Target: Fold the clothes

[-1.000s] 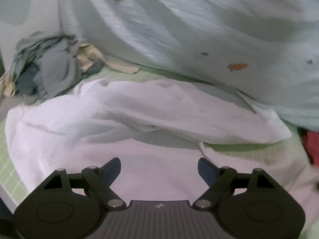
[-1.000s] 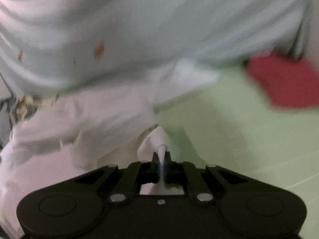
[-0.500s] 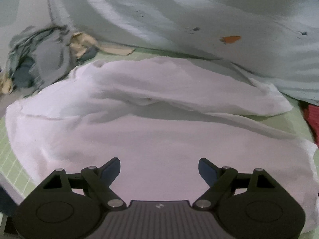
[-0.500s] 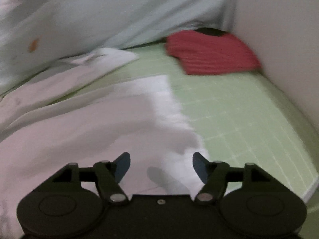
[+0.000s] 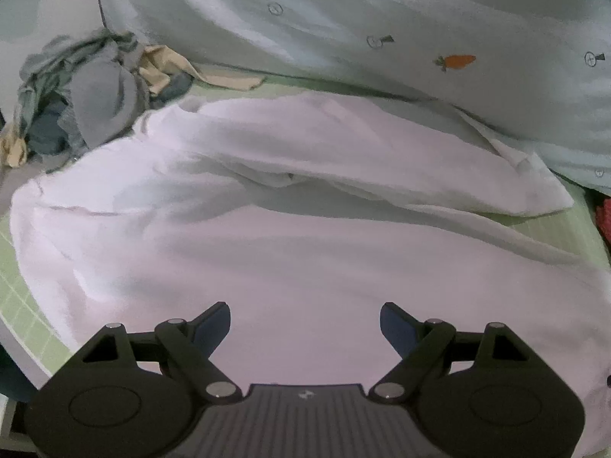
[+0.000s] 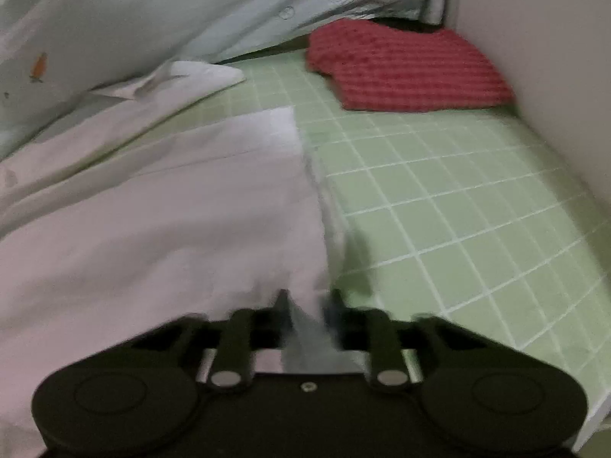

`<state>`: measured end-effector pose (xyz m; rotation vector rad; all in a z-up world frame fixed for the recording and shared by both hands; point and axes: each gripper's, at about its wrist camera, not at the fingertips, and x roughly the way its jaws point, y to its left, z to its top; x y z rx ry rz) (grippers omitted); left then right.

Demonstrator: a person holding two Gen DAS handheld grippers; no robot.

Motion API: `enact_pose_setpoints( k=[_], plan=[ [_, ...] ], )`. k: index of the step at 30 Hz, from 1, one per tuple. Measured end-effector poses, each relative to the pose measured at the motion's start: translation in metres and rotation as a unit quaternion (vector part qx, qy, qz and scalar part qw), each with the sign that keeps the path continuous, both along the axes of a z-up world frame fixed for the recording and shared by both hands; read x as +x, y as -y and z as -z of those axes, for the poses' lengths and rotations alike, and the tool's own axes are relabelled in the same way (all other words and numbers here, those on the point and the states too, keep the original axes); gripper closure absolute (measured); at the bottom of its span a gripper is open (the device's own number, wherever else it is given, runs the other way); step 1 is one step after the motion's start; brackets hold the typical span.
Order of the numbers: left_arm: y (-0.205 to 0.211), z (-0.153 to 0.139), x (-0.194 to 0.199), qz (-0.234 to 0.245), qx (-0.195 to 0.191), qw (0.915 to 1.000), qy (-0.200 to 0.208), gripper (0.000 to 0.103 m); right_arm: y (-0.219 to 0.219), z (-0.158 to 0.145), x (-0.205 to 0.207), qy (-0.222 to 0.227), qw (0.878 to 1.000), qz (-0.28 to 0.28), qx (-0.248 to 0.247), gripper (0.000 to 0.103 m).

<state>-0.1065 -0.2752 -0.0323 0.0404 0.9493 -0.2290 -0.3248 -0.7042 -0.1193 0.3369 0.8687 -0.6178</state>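
- white garment (image 5: 305,267): soft matt cloth, lightly creased
- green mat (image 6: 439,198): smooth, faintly sheeny, printed with a pale grid
- red cloth (image 6: 404,68): checked weave, coarse-looking
- pale sheet (image 5: 382,30): thin matt fabric with carrot prints
- left gripper (image 5: 305,324): matt black plastic, ribbed body, shiny metal pivot pins
- grey clothes pile (image 5: 84,95): rumpled matt cloth

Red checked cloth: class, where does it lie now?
Right wrist view, upper right: the red checked cloth lies on the green grid mat, beside the white wall.
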Motion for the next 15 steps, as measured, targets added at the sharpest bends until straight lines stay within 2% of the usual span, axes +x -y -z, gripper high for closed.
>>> enact_pose_setpoints(
  k=[3,6,10,13,15],
  plan=[
    [0.0,0.001,0.004,-0.008,-0.001,1.0,-0.002,0.017,-0.001,-0.001,-0.011,-0.012,1.0,0.01,-0.015,0.086],
    [-0.008,-0.001,0.009,-0.024,-0.003,0.9997,-0.003,0.017,0.002,0.0,-0.024,-0.024,0.998,0.048,-0.022,0.085],
    [-0.031,-0.008,0.016,-0.045,0.005,0.999,0.003,0.017,0.003,-0.003,-0.013,-0.079,0.995,0.053,-0.038,0.082],
    [-0.056,-0.013,0.027,-0.068,0.009,0.9976,0.01,0.017,-0.007,-0.009,0.009,-0.116,0.988,0.044,-0.094,0.071],
    [-0.072,-0.016,0.037,-0.079,0.011,0.9968,0.013,0.016,-0.017,-0.017,0.03,-0.092,0.989,0.032,-0.111,0.053]
  ],
)
